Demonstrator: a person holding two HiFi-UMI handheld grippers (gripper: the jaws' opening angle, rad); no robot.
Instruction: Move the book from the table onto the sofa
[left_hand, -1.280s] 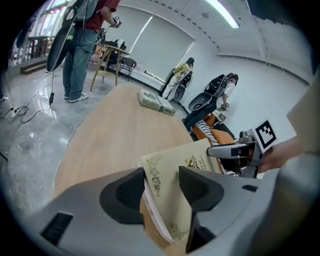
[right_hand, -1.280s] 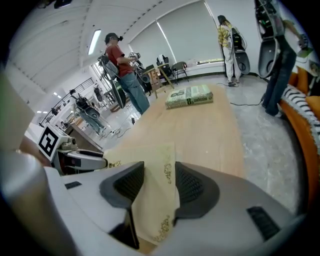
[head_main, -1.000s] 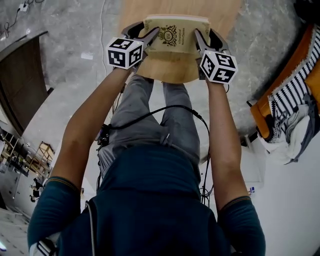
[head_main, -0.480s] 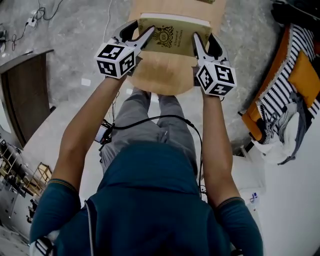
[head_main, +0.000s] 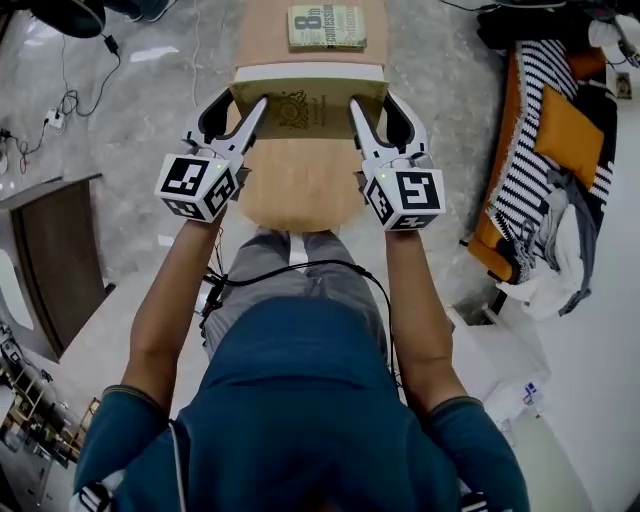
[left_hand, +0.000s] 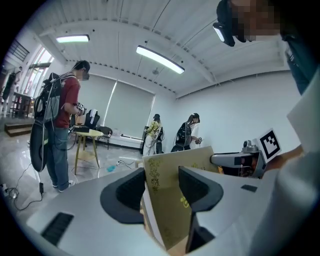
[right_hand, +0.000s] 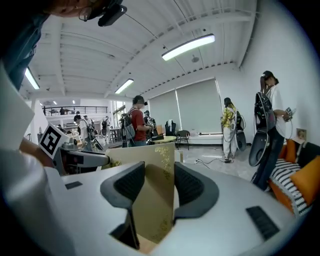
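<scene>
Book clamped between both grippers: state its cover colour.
Olive-tan hardcover book, dark ornate emblem; clearest in the head view.

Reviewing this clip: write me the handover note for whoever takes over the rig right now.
Left tool: shut on the book's left edge.
Right tool: shut on its right edge.
Book: held flat between both tools over the table, apparently lifted clear. A second book lies at the table's far end.
Sofa: to the person's right, with a striped throw on it.
Done: grasp and, it seems, the lift.
Left: carry the book right, set it on the sofa, release.
</scene>
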